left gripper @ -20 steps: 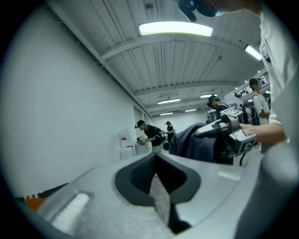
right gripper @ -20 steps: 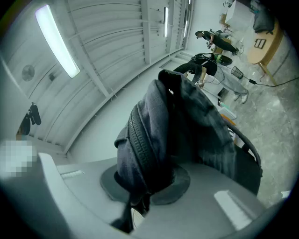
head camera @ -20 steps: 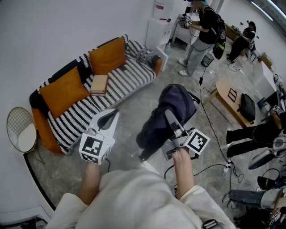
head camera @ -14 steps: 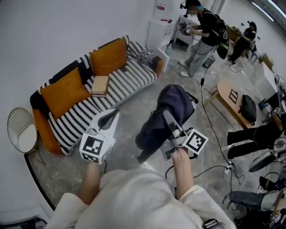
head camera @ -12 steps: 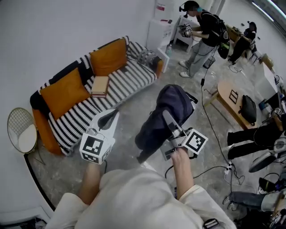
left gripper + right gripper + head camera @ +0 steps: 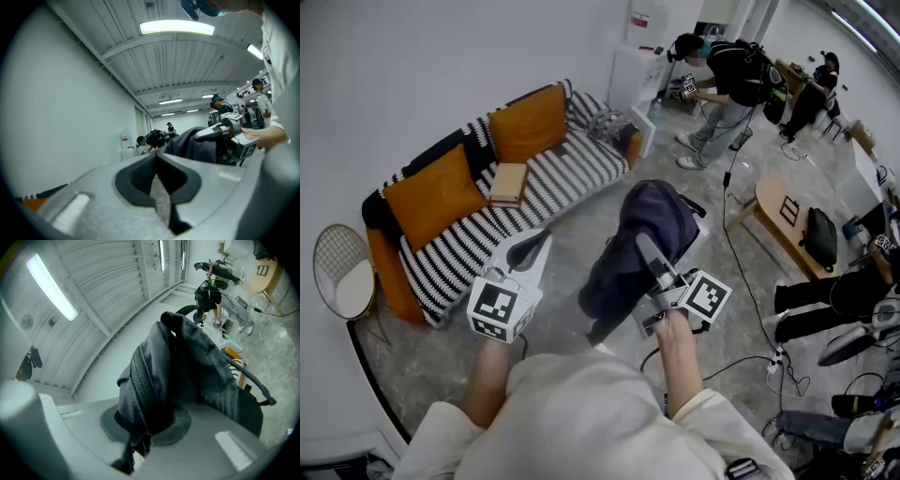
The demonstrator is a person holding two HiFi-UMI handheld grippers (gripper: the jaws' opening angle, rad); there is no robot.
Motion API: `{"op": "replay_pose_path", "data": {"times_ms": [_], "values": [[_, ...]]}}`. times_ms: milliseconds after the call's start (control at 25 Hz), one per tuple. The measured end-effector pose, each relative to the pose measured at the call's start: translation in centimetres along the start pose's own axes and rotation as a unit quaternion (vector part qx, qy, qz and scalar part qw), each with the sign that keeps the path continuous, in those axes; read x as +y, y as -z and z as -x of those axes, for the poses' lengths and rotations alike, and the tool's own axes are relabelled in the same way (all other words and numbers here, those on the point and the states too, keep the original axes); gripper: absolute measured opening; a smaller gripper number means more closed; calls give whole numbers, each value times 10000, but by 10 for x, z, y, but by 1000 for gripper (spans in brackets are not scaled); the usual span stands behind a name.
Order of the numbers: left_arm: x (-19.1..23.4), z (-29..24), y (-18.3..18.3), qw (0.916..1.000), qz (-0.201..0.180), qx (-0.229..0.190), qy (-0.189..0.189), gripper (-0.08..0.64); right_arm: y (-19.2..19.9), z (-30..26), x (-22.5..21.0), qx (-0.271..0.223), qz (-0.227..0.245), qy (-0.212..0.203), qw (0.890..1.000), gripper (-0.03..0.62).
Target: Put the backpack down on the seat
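A dark navy backpack (image 6: 645,230) hangs in the air over the grey floor, in front of me and to the right of the sofa. My right gripper (image 6: 643,246) is shut on its upper fabric beside the zip, which fills the right gripper view (image 6: 187,357). The seat is a black-and-white striped sofa (image 6: 553,178) with orange cushions, against the wall at the left, about a step away from the bag. My left gripper (image 6: 534,242) points toward the sofa, jaws together with nothing between them (image 6: 157,157). The left gripper view also catches the backpack (image 6: 194,143) and the right gripper (image 6: 229,136).
A tan book (image 6: 508,178) lies on the sofa's middle. A round wire stand (image 6: 342,272) is left of the sofa, a white cabinet (image 6: 642,66) past its far end. A person (image 6: 722,80) bends there. A wooden low table (image 6: 783,211), a black bag (image 6: 820,230) and cables (image 6: 741,272) lie right.
The backpack and my right gripper have drifted slightly up and left. The person in the background has bent forward toward the cabinet. My left gripper has stayed put.
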State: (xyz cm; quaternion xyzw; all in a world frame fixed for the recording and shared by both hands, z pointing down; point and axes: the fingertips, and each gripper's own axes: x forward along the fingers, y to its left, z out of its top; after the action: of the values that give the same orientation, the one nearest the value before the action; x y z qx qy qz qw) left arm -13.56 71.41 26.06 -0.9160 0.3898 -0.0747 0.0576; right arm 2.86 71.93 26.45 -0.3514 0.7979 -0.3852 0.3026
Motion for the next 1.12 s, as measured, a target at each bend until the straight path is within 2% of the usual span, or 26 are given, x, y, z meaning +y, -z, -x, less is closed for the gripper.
{"op": "replay_pose_path", "data": {"times_ms": [560, 880, 1120], "values": [[-18, -24, 15, 9984, 274, 25, -494, 3, -28, 18, -31, 327, 115, -29, 9994, 31], [15, -54, 30, 9979, 381, 96, -510, 3, -43, -12, -60, 268, -54, 16, 9996, 31], [84, -118, 47, 9975, 499, 131, -490, 3, -58, -76, -105, 334, -147, 46, 9993, 31]]}}
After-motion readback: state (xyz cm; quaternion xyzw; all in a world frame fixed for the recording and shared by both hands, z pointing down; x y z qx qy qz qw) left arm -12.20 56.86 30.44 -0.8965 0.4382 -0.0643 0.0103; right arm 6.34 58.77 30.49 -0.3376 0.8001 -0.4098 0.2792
